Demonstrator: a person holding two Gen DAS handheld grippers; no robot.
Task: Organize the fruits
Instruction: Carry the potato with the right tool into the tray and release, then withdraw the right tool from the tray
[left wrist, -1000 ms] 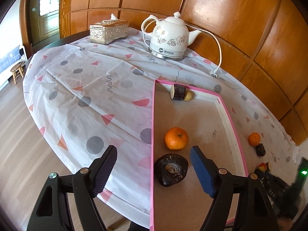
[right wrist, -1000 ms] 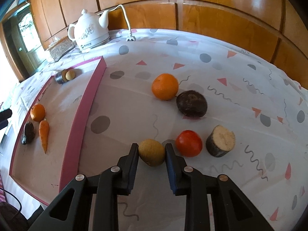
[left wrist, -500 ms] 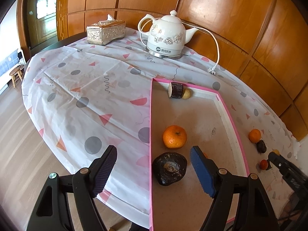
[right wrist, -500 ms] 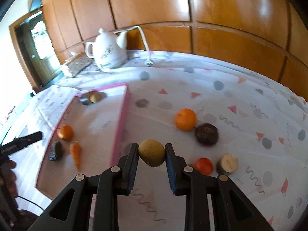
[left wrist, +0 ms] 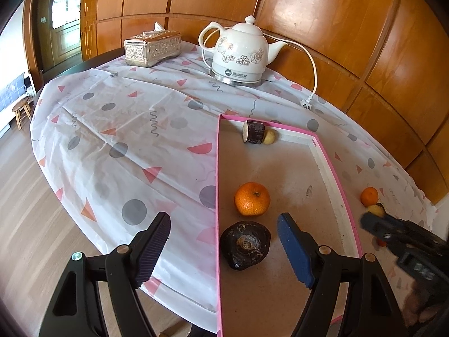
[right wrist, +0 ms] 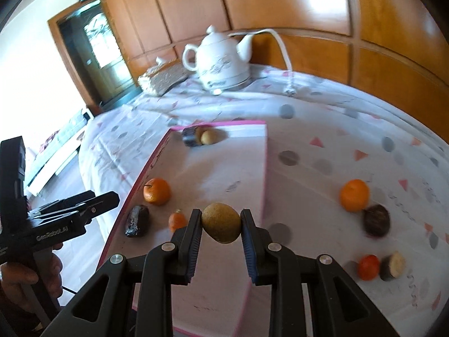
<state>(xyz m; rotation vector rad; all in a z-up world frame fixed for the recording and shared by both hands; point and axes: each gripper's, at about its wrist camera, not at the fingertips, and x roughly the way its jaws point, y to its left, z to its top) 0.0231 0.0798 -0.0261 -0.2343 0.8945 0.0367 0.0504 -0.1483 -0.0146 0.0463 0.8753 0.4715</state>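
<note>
Left gripper [left wrist: 223,243] hangs with jaws spread, gripping nothing, a dark fruit [left wrist: 245,245] on the pink-rimmed tray [left wrist: 327,157] between its fingers; right gripper [right wrist: 221,224] is clenched on a tan fruit [right wrist: 221,222] above that tray.

tray [left wrist: 327,165] on table — kettle [left wrist: 238,53] behind it | orange [left wrist: 252,198] in tray — root [left wrist: 245,244] before it

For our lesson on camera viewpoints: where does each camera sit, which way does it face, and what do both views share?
Left wrist: on the open left gripper, angled down at the pink-rimmed tray; own fingers show.
Right wrist: on the right gripper, shut on a round tan fruit; a hand shows.
Shared: white ceramic kettle, tray, orange tangerine.
</note>
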